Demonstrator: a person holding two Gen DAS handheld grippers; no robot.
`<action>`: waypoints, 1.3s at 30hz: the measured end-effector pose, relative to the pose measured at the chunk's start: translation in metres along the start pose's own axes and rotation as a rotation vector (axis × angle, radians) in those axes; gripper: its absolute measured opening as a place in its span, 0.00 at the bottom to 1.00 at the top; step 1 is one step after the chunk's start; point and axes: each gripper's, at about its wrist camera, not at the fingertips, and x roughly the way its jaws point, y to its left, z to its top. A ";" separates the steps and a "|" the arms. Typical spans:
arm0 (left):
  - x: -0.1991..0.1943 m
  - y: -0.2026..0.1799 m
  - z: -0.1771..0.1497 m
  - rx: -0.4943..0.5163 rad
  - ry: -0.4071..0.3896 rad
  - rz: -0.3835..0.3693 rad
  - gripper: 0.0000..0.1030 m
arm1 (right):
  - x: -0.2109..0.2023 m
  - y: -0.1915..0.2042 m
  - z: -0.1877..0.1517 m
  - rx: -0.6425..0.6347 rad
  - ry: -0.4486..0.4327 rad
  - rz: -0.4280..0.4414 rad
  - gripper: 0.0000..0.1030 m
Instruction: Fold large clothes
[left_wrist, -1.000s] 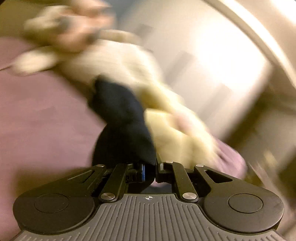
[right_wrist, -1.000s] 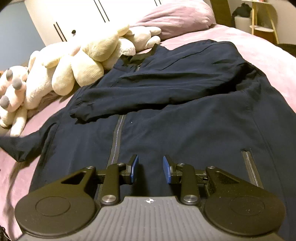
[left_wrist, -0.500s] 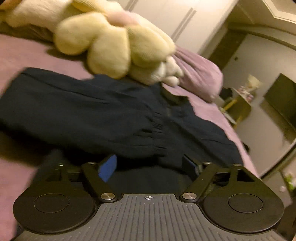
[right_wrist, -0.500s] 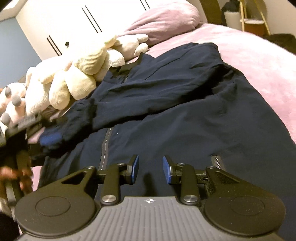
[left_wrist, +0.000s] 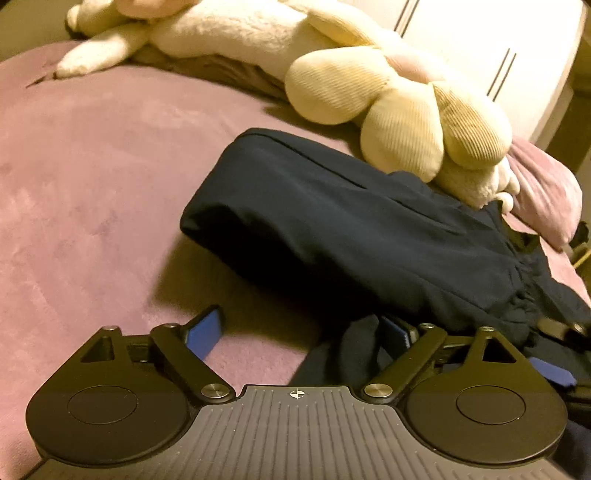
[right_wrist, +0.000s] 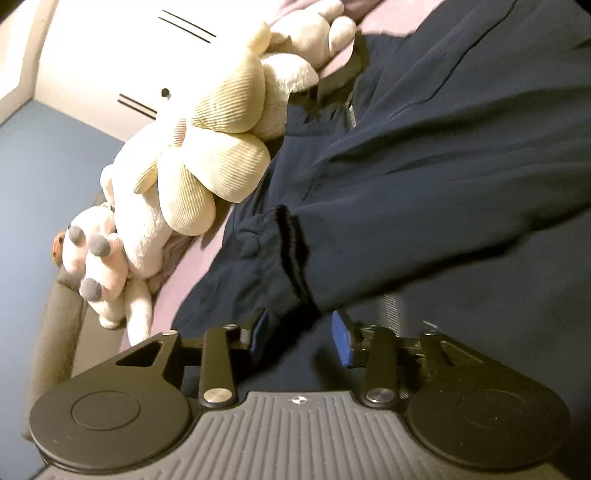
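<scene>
Pink plush bedcover fills the left part of the left wrist view, soft and a little wrinkled. Further right on it lies the dark navy zip jacket, with one sleeve folded across its body. Behind the jacket rests a cream corduroy flower-shaped plush toy, then a mauve pillow, and a white wardrobe with thin dark lines closes the room at the far right. In the right wrist view a blue-grey wall stands at the left, next to a pale plush paw with grey toes.

The left gripper is wide open: one blue pad is over the bare bedcover, the other is beside a loose fold of the jacket, and nothing is pinched. The right gripper is partly open over the jacket, just below the elastic sleeve cuff, without pressing the cloth.

One second ago the left gripper was closed on the dark sleeve; its jaws have just been opening and the sleeve now lies on the jacket. The right gripper's jaws have just been opening a little too, and its view is now tilted, closer to the cuff.
</scene>
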 end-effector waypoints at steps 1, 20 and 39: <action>0.002 -0.004 -0.002 0.018 -0.010 0.003 0.94 | 0.011 0.001 0.002 0.014 0.013 -0.003 0.39; 0.005 -0.007 -0.003 0.050 -0.016 0.010 0.95 | -0.013 0.027 0.024 0.035 -0.028 0.092 0.08; 0.006 -0.019 0.007 0.051 0.017 0.010 0.94 | -0.097 -0.087 0.051 0.051 -0.275 -0.173 0.28</action>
